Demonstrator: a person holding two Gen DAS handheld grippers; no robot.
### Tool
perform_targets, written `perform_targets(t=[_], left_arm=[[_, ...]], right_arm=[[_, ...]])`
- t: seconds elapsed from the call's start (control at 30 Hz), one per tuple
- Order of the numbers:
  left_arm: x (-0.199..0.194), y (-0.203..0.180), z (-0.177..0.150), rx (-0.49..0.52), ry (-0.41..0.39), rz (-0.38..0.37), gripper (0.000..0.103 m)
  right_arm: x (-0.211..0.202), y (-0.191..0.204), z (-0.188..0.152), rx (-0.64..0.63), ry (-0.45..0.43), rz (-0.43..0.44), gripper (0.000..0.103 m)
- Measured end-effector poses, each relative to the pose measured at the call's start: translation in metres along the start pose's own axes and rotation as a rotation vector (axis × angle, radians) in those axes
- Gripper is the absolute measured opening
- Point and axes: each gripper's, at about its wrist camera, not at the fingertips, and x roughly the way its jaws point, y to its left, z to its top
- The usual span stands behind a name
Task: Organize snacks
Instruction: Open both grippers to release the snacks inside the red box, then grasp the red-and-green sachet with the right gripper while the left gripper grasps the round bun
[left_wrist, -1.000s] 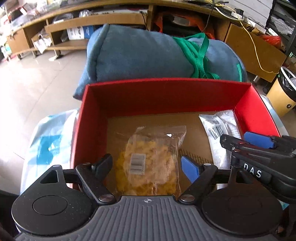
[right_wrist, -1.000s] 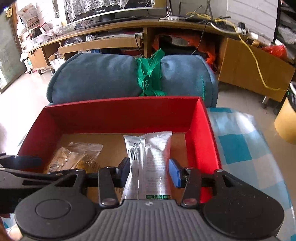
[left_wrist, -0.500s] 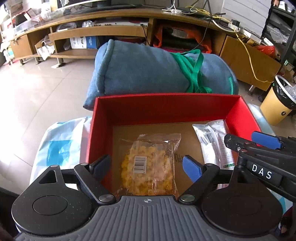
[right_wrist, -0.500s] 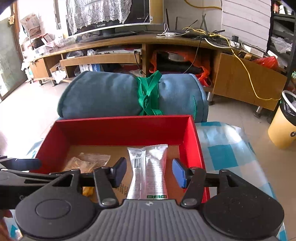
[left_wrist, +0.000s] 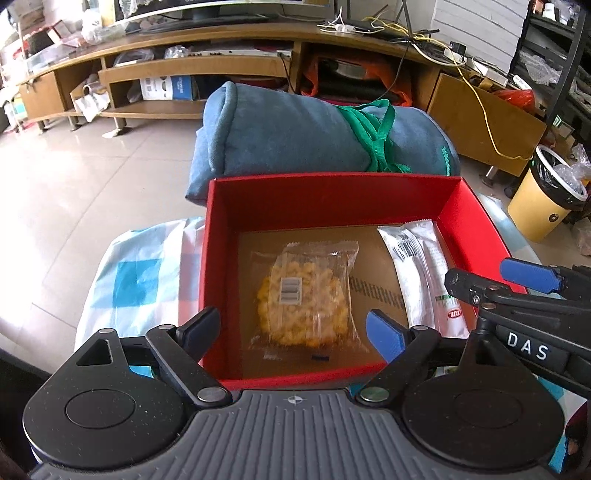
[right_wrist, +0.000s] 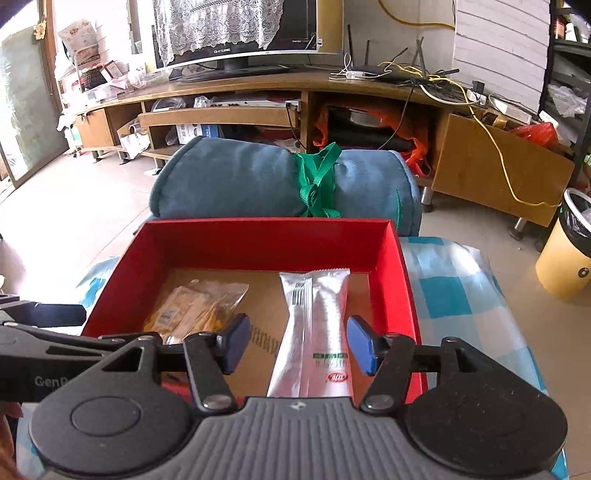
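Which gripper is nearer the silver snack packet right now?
Right. The right gripper is open directly over the silver packet; the left gripper is open over the yellow snack bag beside it.

White letters "DAS" stand on the black body of the right gripper (left_wrist: 517, 284), seen from the left wrist view. "GenR", cut off, stands on the left gripper (right_wrist: 40, 321) in the right wrist view. The silver sachet (right_wrist: 314, 332) bears a barcode and a small red oval logo, unreadable. The clear snack bag (left_wrist: 303, 295) carries a barcode sticker.
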Motion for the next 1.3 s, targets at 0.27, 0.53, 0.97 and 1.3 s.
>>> perform_targets(t=[0.27, 0.53, 0.97, 1.3], left_arm=[[-0.010, 0.008, -0.018, -0.004, 0.016, -0.003, 0.091], [-0.012, 0.020, -0.045, -0.004, 0.063, 0.001, 0.092], [-0.010, 0.034, -0.075, -0.004, 0.135, 0.013, 0.092], [0.002, 0.039, -0.081, -0.088, 0.196, 0.037, 0.097]], right_arm=[[-0.015, 0.009, -0.018, -0.017, 0.016, 0.013, 0.055], [-0.022, 0.019, -0.038, -0.044, 0.059, 0.021, 0.057], [-0.025, 0.040, -0.062, -0.079, 0.120, 0.065, 0.058], [-0.027, 0.040, -0.066, -0.072, 0.133, 0.069, 0.058]])
